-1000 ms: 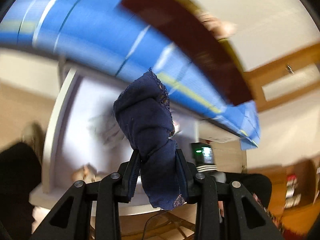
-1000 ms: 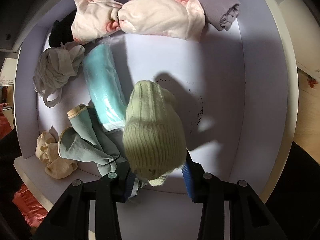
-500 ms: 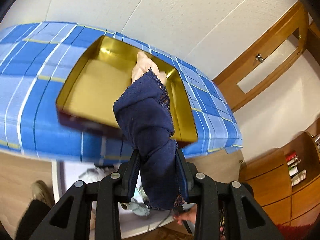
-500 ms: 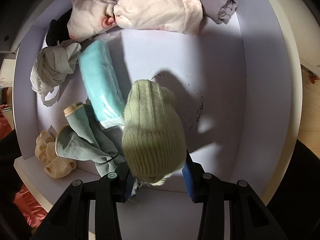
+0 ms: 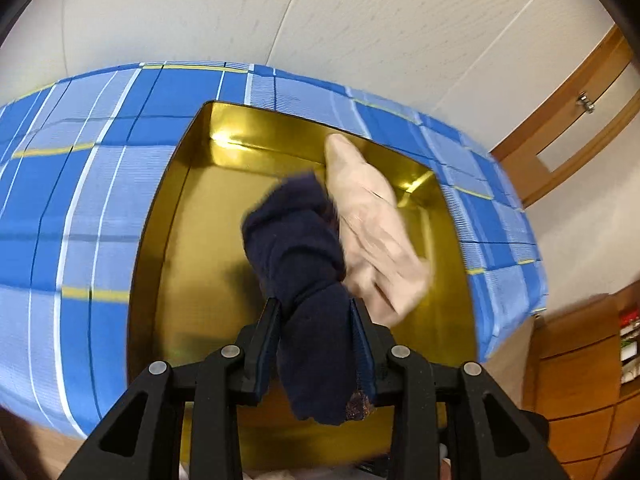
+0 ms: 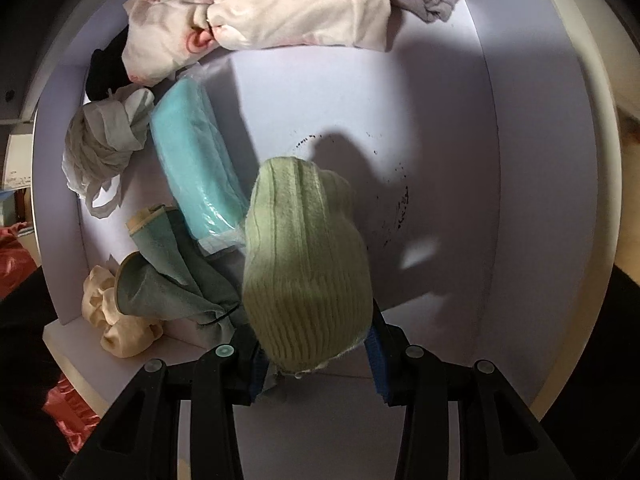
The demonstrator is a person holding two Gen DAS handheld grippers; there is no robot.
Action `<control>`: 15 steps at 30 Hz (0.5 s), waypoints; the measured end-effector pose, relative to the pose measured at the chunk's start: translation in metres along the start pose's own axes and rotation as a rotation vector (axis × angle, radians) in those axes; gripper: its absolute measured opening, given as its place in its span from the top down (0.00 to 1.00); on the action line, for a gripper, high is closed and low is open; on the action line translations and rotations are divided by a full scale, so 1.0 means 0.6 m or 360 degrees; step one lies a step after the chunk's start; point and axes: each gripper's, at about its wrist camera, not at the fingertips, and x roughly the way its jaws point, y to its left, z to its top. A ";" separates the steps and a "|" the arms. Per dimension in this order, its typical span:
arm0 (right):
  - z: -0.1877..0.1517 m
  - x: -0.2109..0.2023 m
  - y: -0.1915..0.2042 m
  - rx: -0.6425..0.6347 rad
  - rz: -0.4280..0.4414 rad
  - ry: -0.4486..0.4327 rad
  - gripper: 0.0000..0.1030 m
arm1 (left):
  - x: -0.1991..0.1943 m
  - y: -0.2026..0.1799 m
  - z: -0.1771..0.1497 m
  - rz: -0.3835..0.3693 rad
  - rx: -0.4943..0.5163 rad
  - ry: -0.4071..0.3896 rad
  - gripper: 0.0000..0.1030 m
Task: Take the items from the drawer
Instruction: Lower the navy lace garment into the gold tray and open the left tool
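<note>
The left claw (image 5: 316,344), clamped on a navy cloth (image 5: 298,248), has swung from the drawer (image 6: 540,128) over the gold tray (image 5: 172,216), ready to drop, while the right claw (image 6: 316,344) grips a green sock (image 6: 304,256) at the drawer's six o'clock.

Gold tray (image 5: 208,208): glossy metal. Checked tablecloth (image 5: 80,184): woven cloth. Green hat (image 6: 304,264): ribbed knit. Drawer (image 6: 532,184): smooth, matt.
</note>
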 end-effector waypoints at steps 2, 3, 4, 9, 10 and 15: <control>-0.001 0.002 -0.006 0.0012 0.0013 0.0009 0.59 | 0.019 0.000 0.025 0.0026 0.0023 0.0016 0.72; -0.001 0.003 -0.008 0.0015 0.0017 0.0013 0.59 | 0.027 -0.001 0.037 0.0040 0.0039 0.0010 0.72; -0.001 0.003 -0.010 0.0018 0.0023 0.0017 0.59 | 0.036 -0.002 0.049 0.0046 0.0051 0.0005 0.72; 0.001 0.001 -0.019 0.0050 0.0071 0.0028 0.59 | 0.078 -0.007 0.078 0.0092 0.0049 0.0020 0.72; 0.001 0.000 -0.020 0.0050 0.0078 0.0028 0.59 | 0.079 -0.007 0.077 0.0108 0.0050 0.0011 0.72; 0.003 -0.001 -0.014 0.0033 0.0066 0.0026 0.59 | 0.059 0.009 0.057 0.0114 -0.0077 -0.0051 0.67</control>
